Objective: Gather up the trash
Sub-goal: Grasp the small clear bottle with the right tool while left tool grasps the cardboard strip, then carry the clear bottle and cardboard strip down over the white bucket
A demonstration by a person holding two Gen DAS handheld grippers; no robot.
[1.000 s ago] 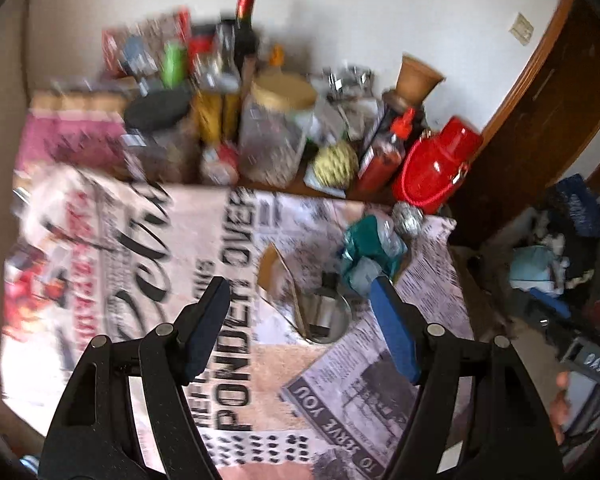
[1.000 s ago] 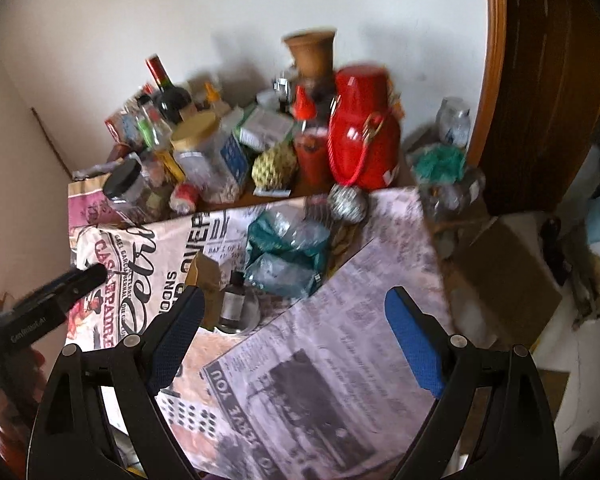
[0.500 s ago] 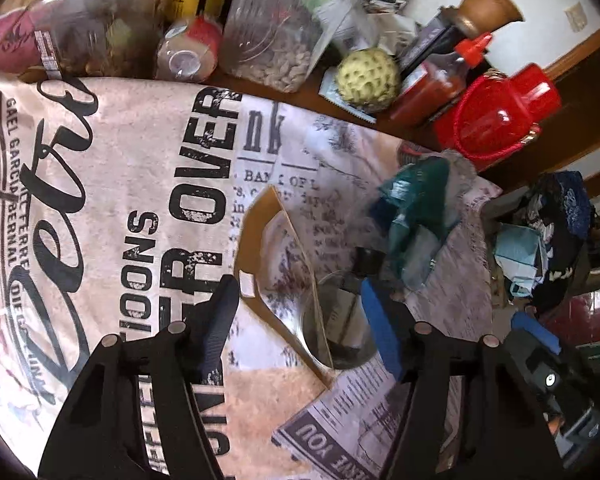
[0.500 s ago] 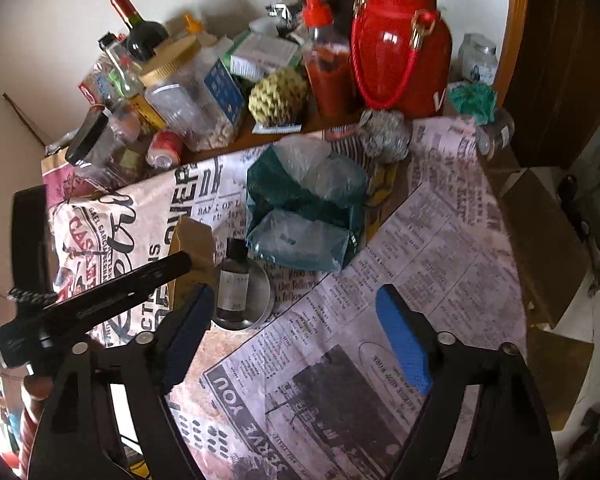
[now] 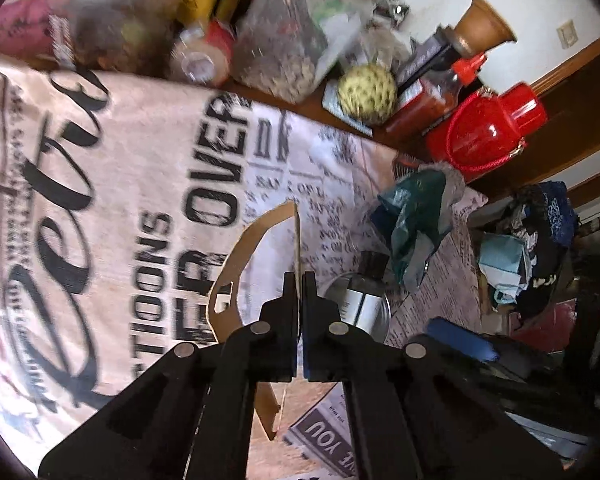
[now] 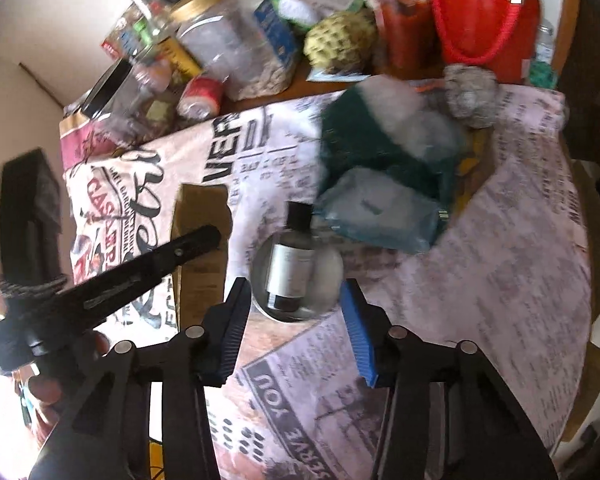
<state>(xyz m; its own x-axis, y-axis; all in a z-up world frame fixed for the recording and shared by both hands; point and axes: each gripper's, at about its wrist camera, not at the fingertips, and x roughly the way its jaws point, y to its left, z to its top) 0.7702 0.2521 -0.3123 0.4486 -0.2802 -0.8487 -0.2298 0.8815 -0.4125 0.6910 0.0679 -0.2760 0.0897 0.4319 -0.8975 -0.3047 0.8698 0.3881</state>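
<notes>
With the cardboard piece (image 5: 256, 240) being pinched by the left gripper (image 5: 299, 280), the right gripper (image 6: 294, 300) is being narrowed around the metal tin (image 6: 296, 280), best kept centred.

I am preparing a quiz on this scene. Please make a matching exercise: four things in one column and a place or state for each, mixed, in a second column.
Things:
1. cardboard piece
2. small bottle
3. red jug
4. right gripper

States:
A. lies in the metal tin
B. closing, nothing pressed yet
C. stands at the back of the table
D. pinched by the left gripper

Pairs: 1-D, 2-A, 3-C, 4-B
</notes>
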